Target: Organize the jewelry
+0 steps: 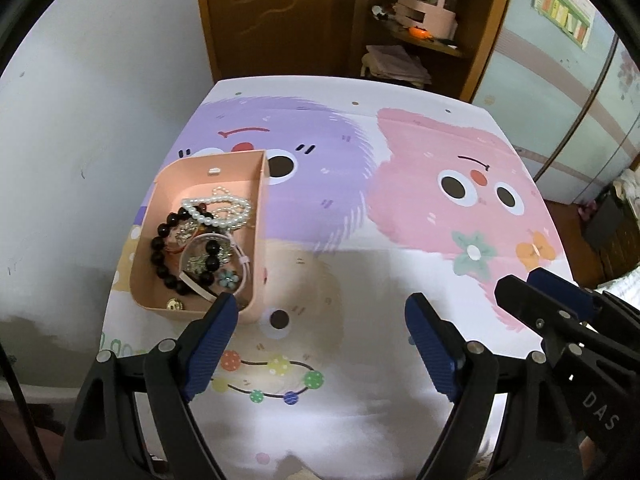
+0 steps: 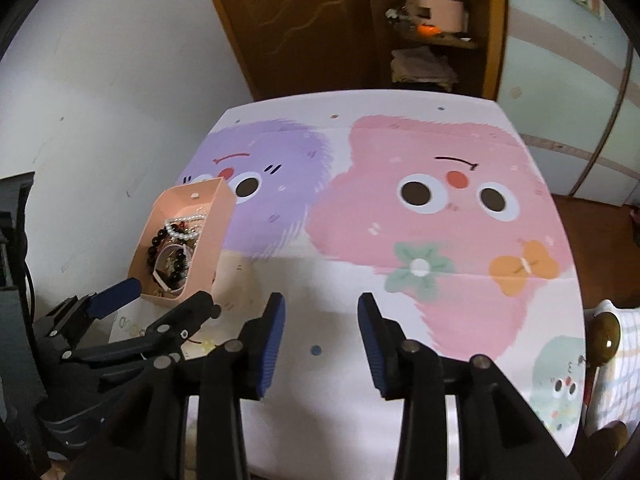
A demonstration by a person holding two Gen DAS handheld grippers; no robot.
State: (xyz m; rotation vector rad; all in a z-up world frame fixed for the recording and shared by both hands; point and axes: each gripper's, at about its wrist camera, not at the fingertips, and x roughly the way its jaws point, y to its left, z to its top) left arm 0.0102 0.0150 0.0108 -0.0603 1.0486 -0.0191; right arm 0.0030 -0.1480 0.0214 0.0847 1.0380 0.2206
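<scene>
Only legible text I can find: "DAS" in pale capitals on the black body of the right gripper, seen at the lower right edge of my left wrist view, letters running down along the arm. Poster on the far wall top right has coloured blocks of print, too small to read. Same poster in the right wrist view is blurred. Nothing readable on the table cover.
</scene>
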